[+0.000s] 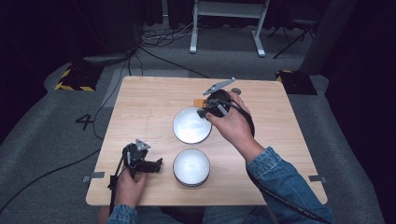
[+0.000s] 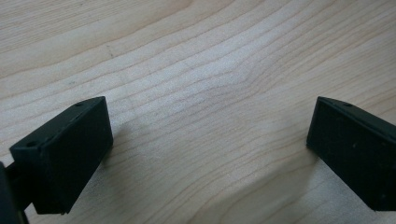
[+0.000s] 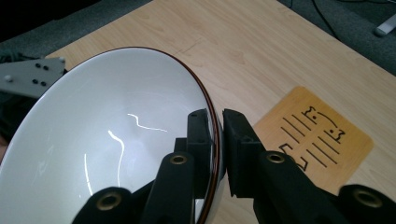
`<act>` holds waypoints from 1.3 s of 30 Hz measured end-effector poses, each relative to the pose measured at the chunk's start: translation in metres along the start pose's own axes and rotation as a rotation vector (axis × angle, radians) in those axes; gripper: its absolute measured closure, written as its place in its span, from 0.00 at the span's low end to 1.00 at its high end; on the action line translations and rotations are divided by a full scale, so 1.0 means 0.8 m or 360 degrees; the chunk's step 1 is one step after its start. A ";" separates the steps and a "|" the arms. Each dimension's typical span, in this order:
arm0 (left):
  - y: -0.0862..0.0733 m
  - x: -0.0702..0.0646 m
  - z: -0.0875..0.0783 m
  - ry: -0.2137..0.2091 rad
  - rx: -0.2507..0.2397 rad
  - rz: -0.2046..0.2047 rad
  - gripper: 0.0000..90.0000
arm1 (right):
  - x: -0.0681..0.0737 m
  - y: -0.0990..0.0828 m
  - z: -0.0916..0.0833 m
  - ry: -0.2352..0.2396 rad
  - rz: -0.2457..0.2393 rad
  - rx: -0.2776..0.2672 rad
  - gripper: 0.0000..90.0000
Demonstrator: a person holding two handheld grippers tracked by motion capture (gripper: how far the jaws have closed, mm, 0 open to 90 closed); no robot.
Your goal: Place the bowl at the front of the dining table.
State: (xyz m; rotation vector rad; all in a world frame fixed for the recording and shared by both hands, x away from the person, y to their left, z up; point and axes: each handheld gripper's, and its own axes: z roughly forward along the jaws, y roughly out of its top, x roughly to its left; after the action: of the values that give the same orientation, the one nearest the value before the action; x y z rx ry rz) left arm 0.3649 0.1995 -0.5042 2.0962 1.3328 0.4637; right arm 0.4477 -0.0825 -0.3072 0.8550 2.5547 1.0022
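One square bench (image 1: pixel 140 107) of pale wood with plain grain carries everything here. On it are two round white bowls, glossy inside. The farther bowl (image 1: pixel 189 126) has a thin dark brown rim and sits tilted near the bench's middle, its right edge pinched between the pressed-together jaws of the right hand-held gripper (image 1: pixel 204 112); the nearer bowl (image 1: pixel 191 167) rests flat close to the front edge, just right of the left hand-held gripper (image 1: pixel 158 163). One small orange-tan wooden coaster (image 3: pixel 315 135), square with rounded corners, lies just behind the held bowl; it bears dark printed lines and small marks I cannot read. The left hand-held gripper's two black block-shaped jaws stand spread wide over bare wood, holding nothing
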 end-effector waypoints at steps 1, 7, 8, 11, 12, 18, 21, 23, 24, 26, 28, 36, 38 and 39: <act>0.000 0.000 0.000 0.0000 -0.0001 0.0000 0.00 | -0.004 0.002 0.000 -0.0013 0.0003 -0.0002 0.91; 0.000 0.000 0.000 -0.0001 -0.0003 -0.0001 0.00 | -0.025 0.018 0.002 -0.0028 0.0124 -0.0044 0.91; 0.000 0.000 0.000 -0.0001 -0.0002 -0.0002 0.00 | -0.029 0.020 0.003 -0.0043 0.0124 -0.0042 0.91; 0.000 0.000 0.000 0.0001 -0.0003 0.0000 0.00 | -0.039 0.025 0.006 -0.0047 0.0159 -0.0054 0.91; 0.000 0.000 0.000 0.0007 -0.0001 0.0000 0.00 | -0.040 0.027 0.007 -0.0040 0.0190 -0.0061 0.91; 0.001 0.000 0.000 0.0006 0.0003 -0.0001 0.00 | -0.059 0.035 0.017 -0.0060 0.0259 -0.0064 0.91; 0.001 0.000 0.000 0.0003 0.0004 -0.0003 0.00 | -0.069 0.039 0.021 -0.0085 0.0300 -0.0056 0.91; 0.001 0.000 0.000 0.0005 0.0003 -0.0001 0.00 | -0.077 0.042 0.023 -0.0103 0.0312 -0.0052 0.91; 0.001 0.000 0.000 0.0004 0.0002 -0.0002 0.00 | -0.081 0.044 0.024 -0.0121 0.0322 -0.0051 0.91; 0.001 0.000 0.000 0.0004 0.0004 -0.0003 0.00 | -0.088 0.047 0.024 -0.0140 0.0342 -0.0055 0.91; 0.001 0.000 0.000 0.0005 0.0002 -0.0004 0.00 | -0.095 0.049 0.026 -0.0152 0.0364 -0.0060 0.91; 0.000 0.000 0.000 -0.0006 0.0002 0.0003 0.00 | -0.119 0.055 0.037 -0.0197 0.0435 -0.0047 0.91; -0.001 0.000 0.000 -0.0007 0.0004 0.0003 0.00 | -0.127 0.058 0.044 -0.0185 0.0461 -0.0051 0.91; -0.001 0.000 0.000 -0.0011 0.0001 0.0003 0.00 | -0.128 0.060 0.045 -0.0192 0.0461 -0.0061 0.91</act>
State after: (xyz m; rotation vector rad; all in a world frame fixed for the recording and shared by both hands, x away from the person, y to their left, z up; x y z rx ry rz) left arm 0.3644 0.1999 -0.5044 2.0980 1.3273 0.4564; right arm 0.5650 -0.0982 -0.2973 1.2608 2.3481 1.0385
